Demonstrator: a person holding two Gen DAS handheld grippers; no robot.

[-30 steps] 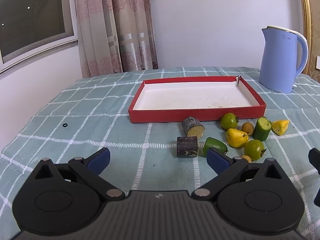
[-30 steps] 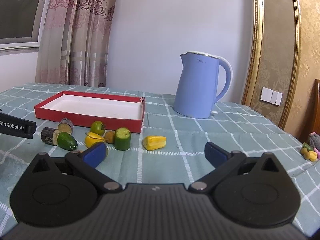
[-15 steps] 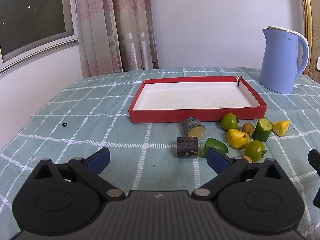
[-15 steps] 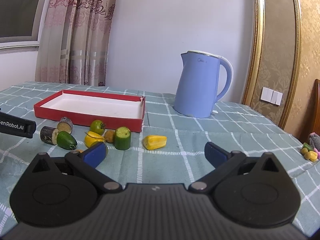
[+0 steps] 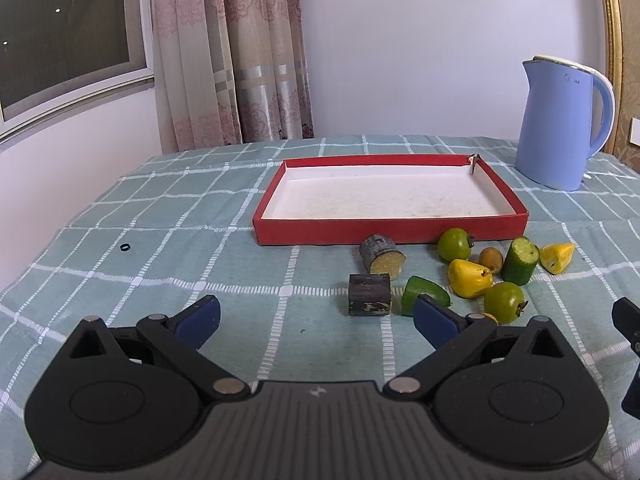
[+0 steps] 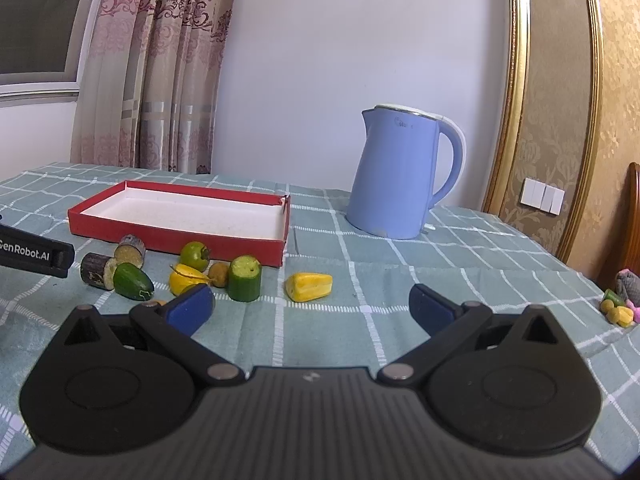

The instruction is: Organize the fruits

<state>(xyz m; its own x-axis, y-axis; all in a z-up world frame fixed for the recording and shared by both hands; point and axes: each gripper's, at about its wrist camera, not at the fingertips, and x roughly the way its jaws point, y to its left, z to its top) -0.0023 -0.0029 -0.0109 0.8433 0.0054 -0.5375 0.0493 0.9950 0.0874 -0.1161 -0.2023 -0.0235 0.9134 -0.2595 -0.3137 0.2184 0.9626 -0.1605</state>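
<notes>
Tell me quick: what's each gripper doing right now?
Left gripper: open, holding nothing.
Right gripper: open, holding nothing.

A woven teal cloth with white checks [image 5: 224,240] covers the table, bearing a matt red cardboard tray with a speckled white paper lining [image 5: 384,232], a smooth, glossy light-blue plastic kettle [image 6: 400,176] and glossy plastic-looking green and yellow fruits [image 5: 468,278].
</notes>
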